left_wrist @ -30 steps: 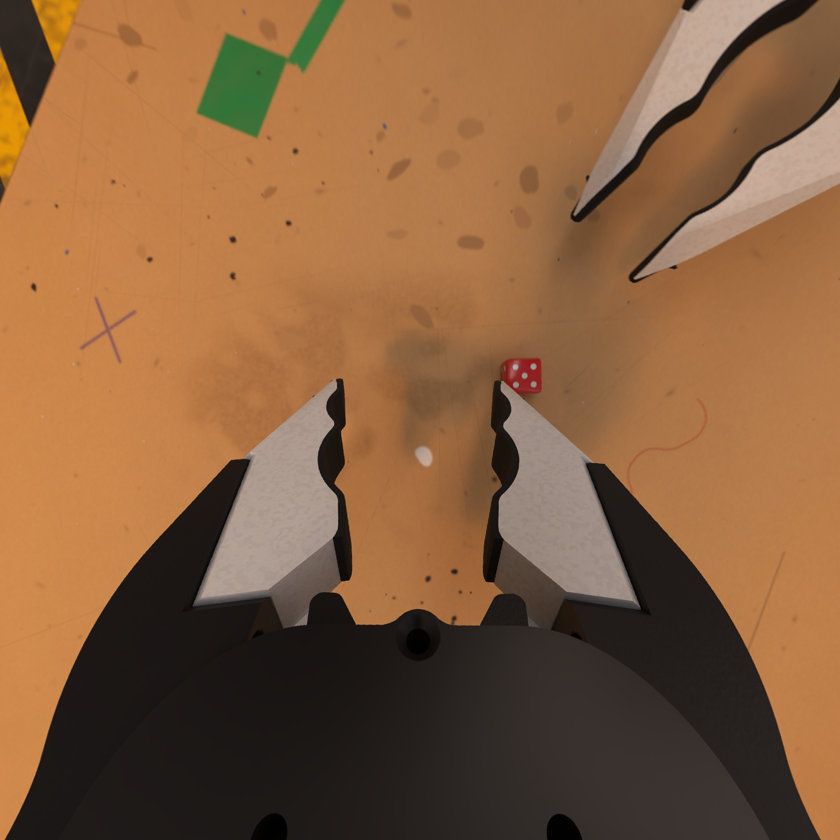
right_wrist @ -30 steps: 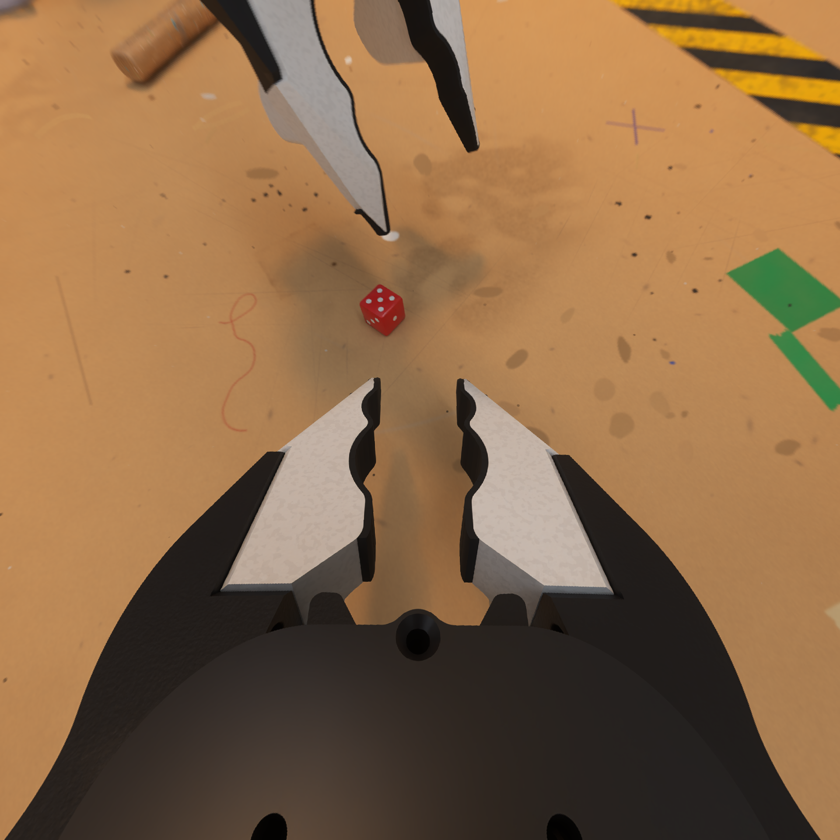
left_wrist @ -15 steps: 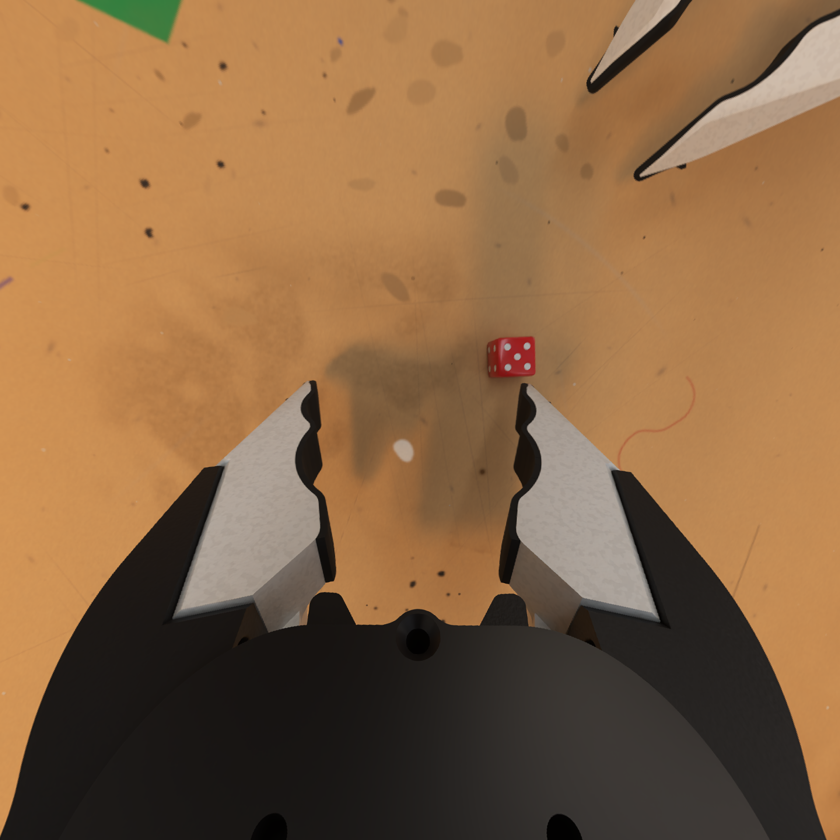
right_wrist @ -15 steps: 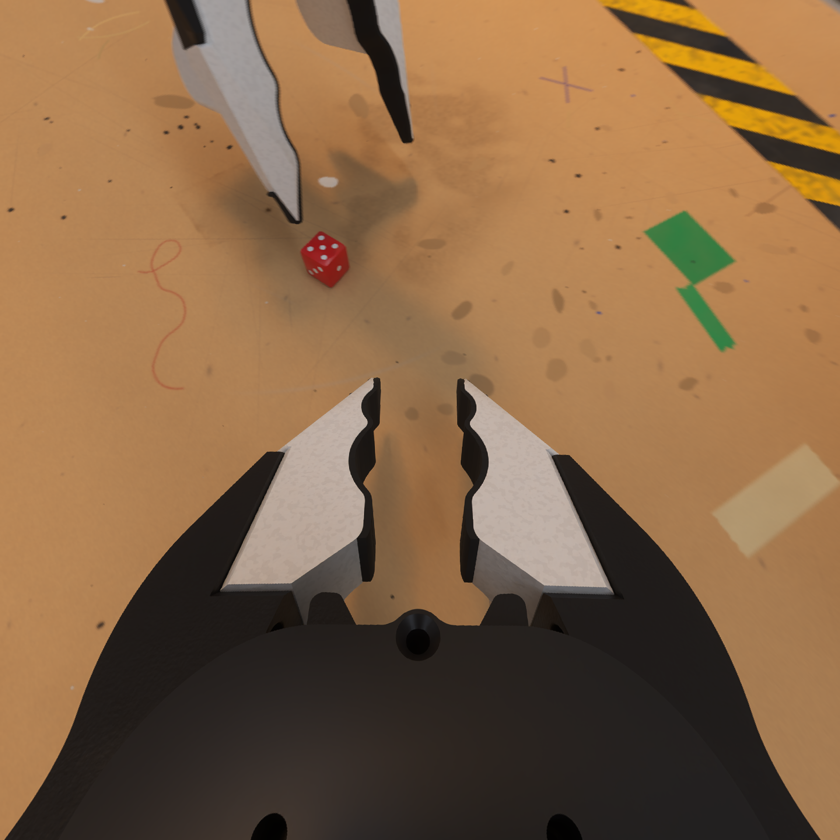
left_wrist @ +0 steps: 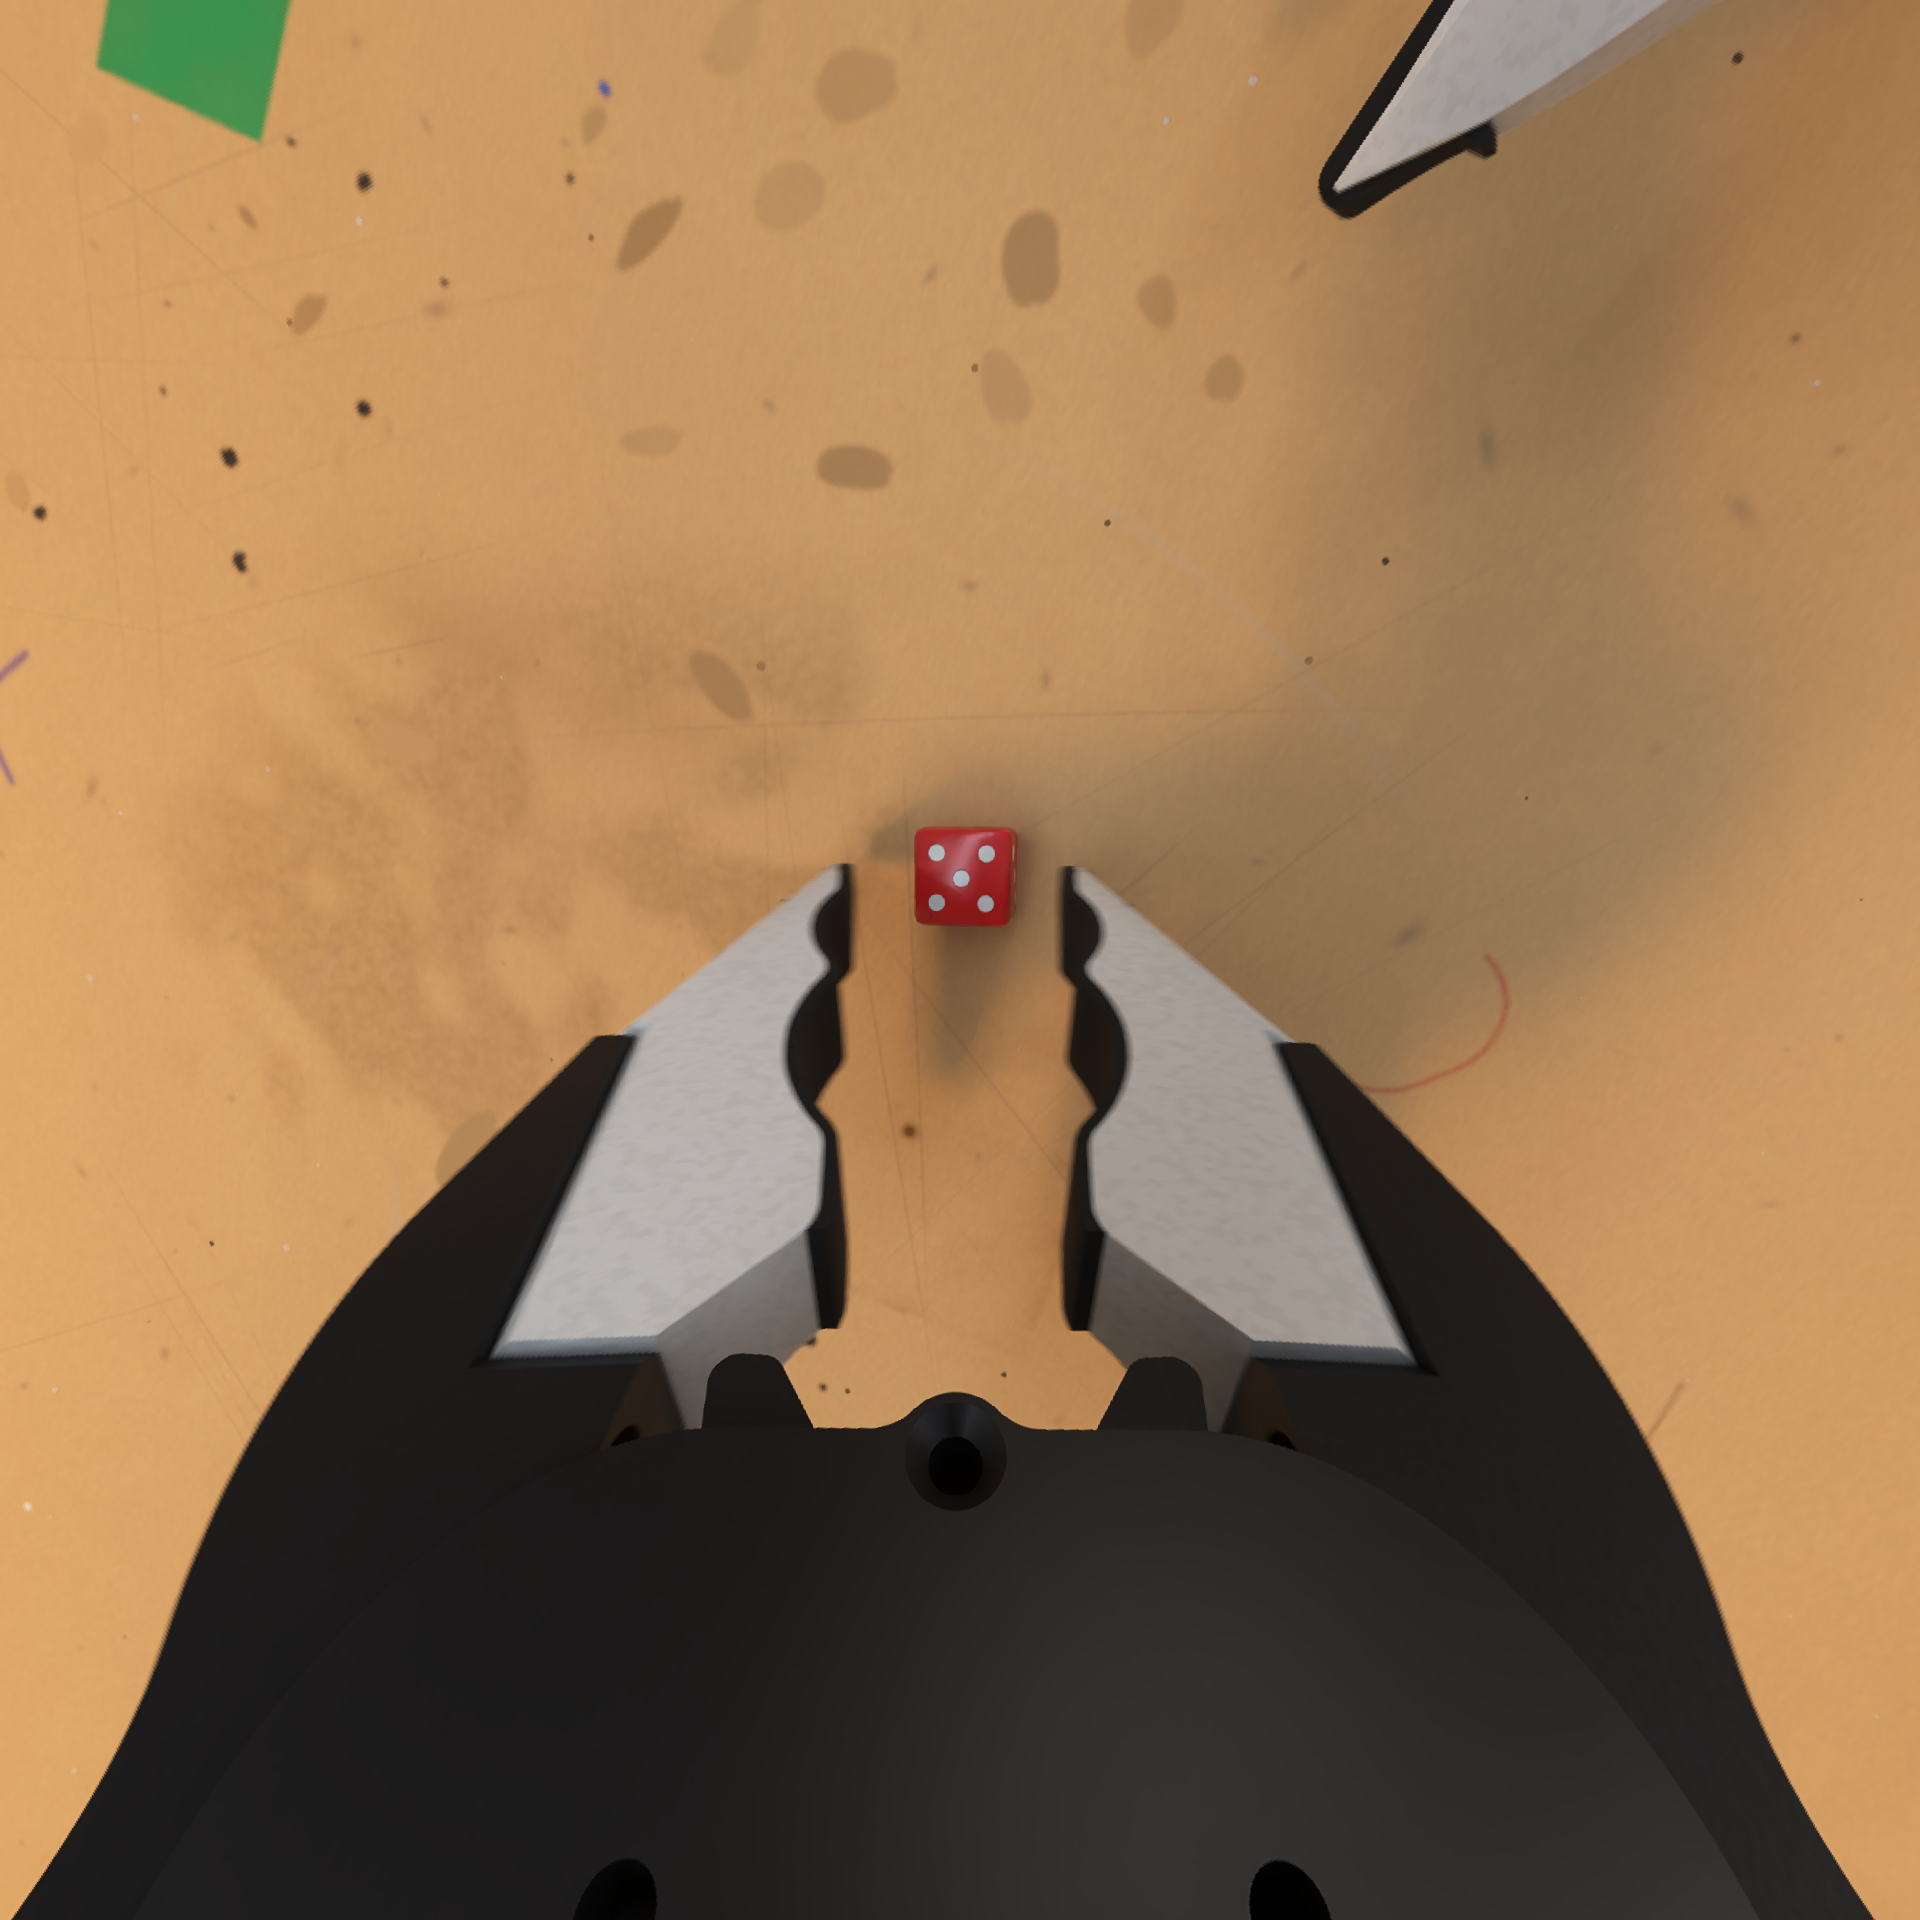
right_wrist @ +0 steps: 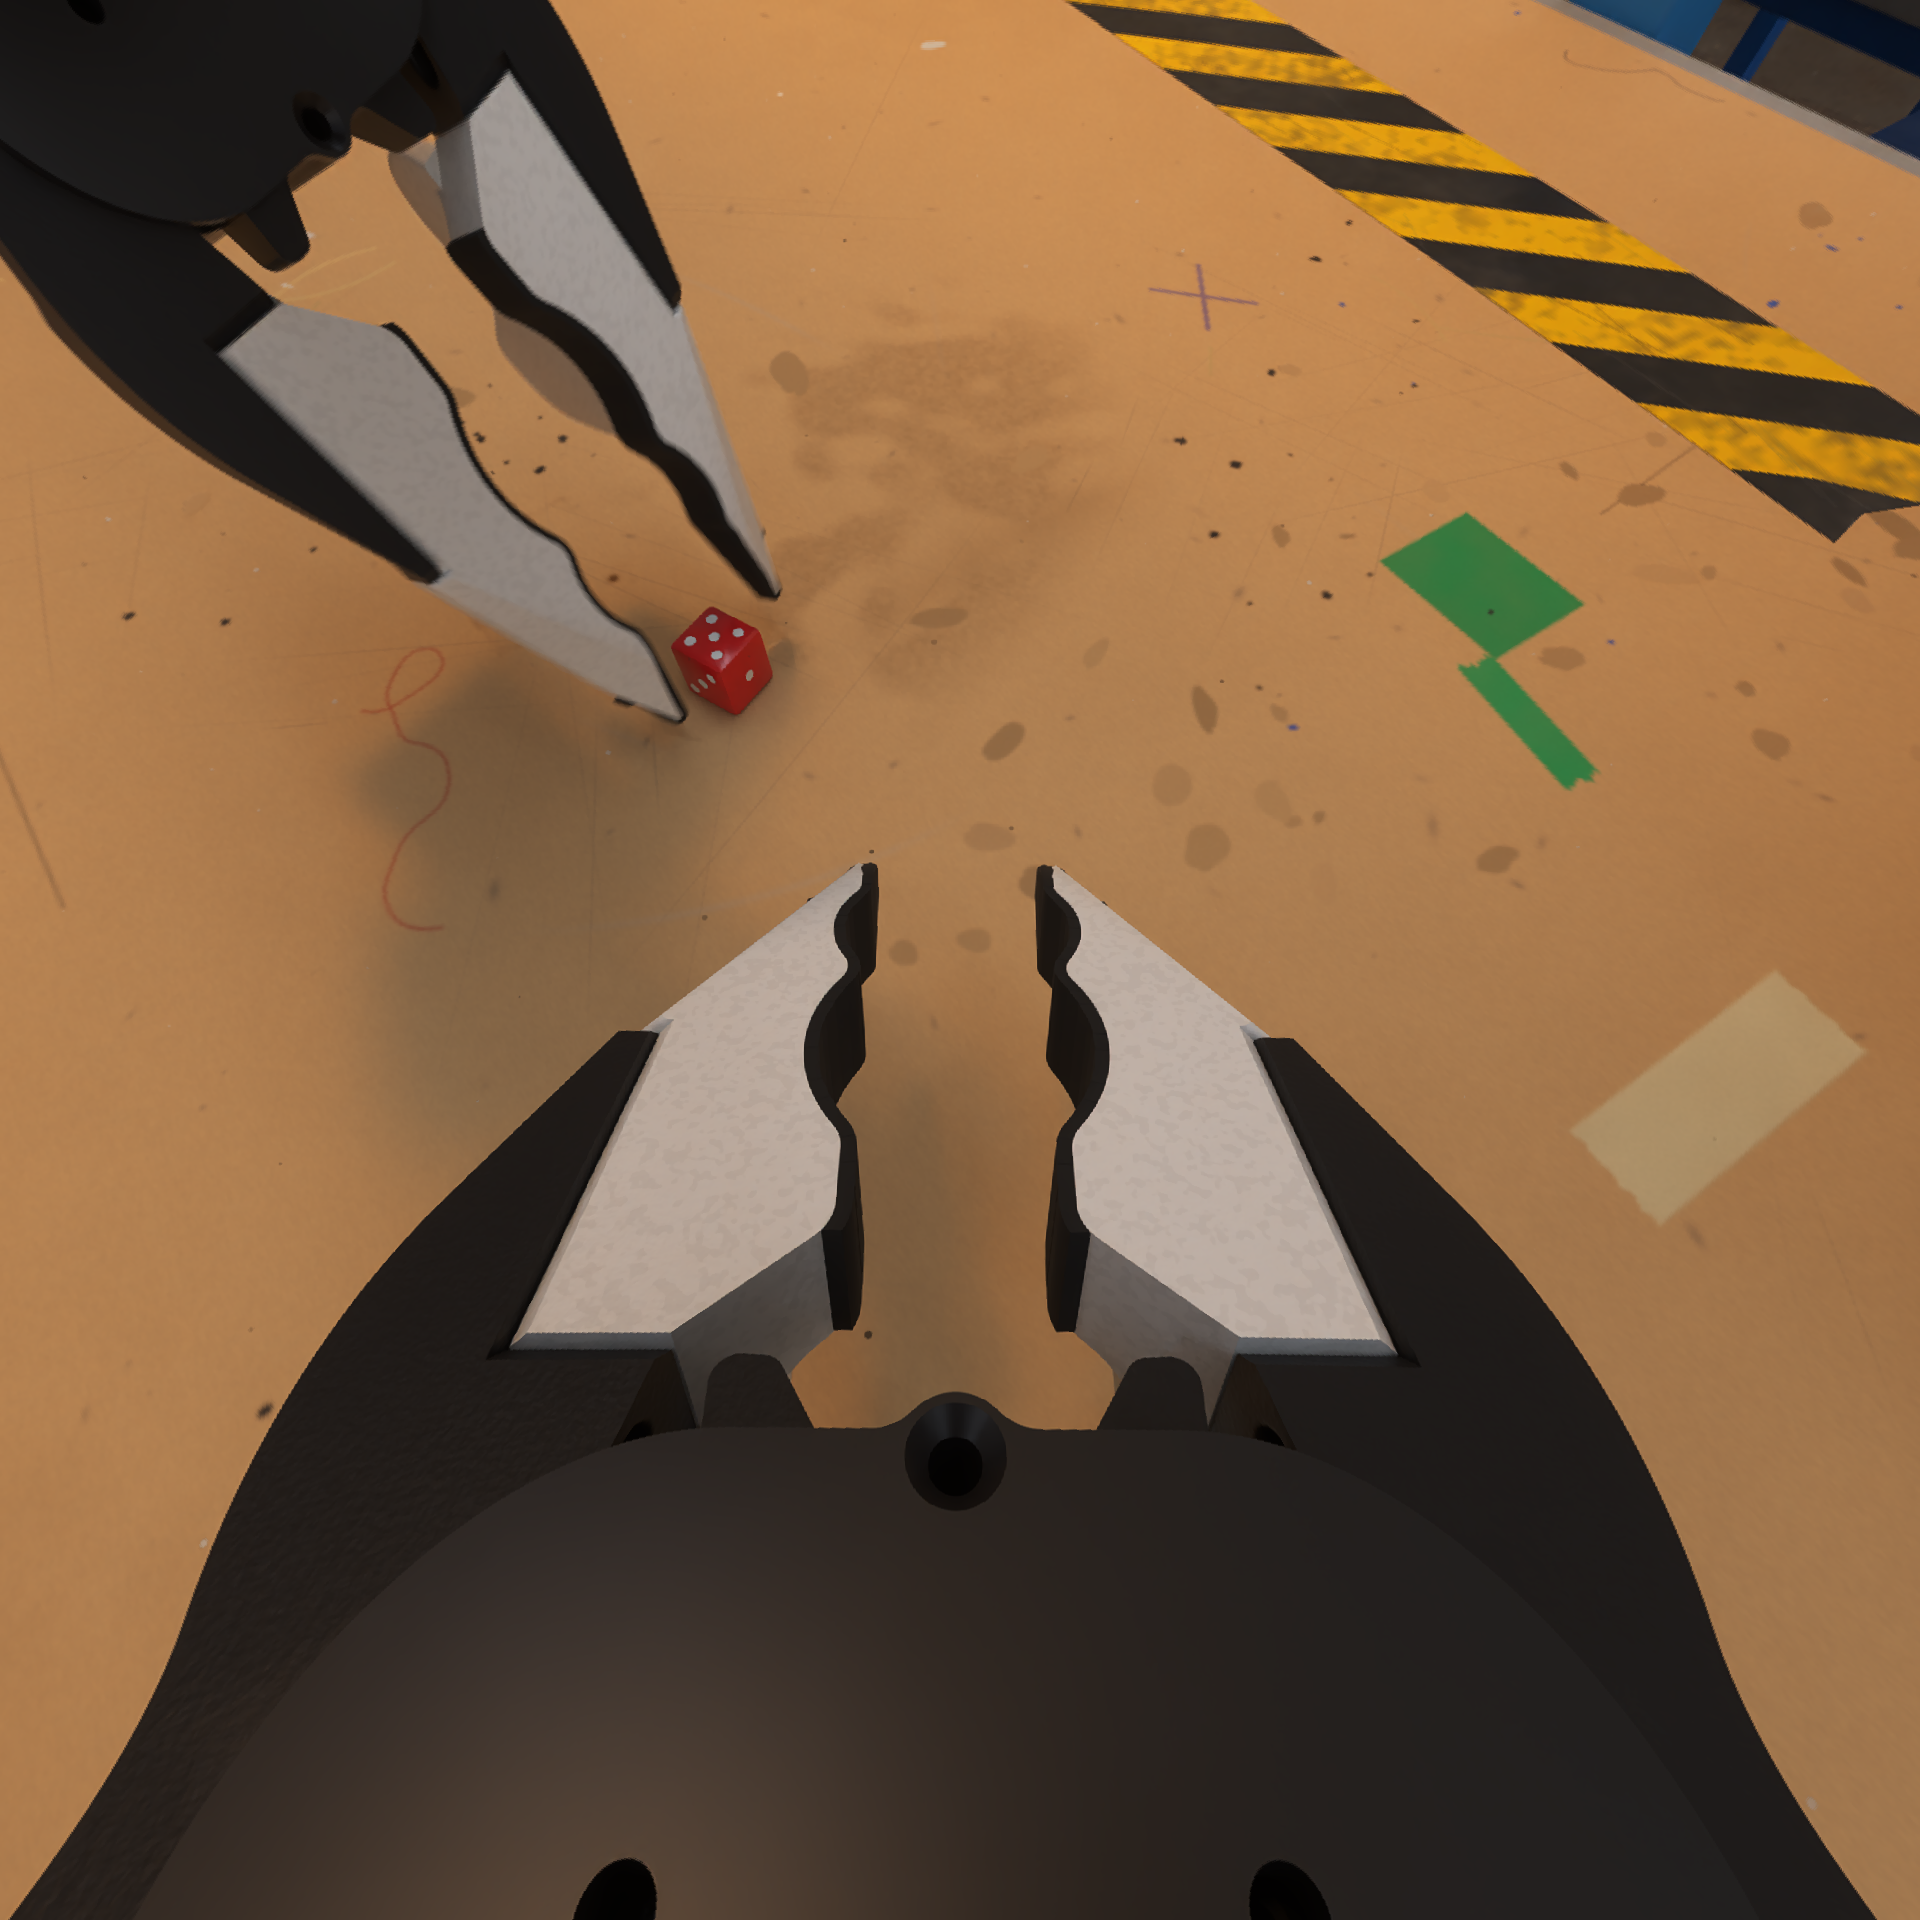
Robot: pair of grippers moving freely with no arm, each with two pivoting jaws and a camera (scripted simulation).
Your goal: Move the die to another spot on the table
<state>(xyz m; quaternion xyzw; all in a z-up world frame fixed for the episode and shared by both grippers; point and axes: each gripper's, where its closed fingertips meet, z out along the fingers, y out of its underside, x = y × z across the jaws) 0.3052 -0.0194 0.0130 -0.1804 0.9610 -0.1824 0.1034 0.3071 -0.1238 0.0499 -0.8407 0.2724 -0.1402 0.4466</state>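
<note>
At frame centre, I have the left gripper (left_wrist: pixel 958 869) spread apart around the red die (left_wrist: pixel 964 876) on the table (left_wrist: pixel 1558 727), not clamping; my right gripper (right_wrist: pixel 956 869), lower centre, is parted and empty.

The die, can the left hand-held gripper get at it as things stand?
Probably yes. The left hand-held gripper is open with the red die sitting between its fingertips on the table, nothing blocking; the right hand-held gripper is well clear.

In the left wrist view the green tape patch (left_wrist: pixel 192 57) at eleven o'clock is cut by the top edge. The right claw (left_wrist: pixel 1496 99) at one o'clock shows only one finger. The purple cross mark (left_wrist: pixel 8 717) at nine o'clock runs off-frame.
</note>
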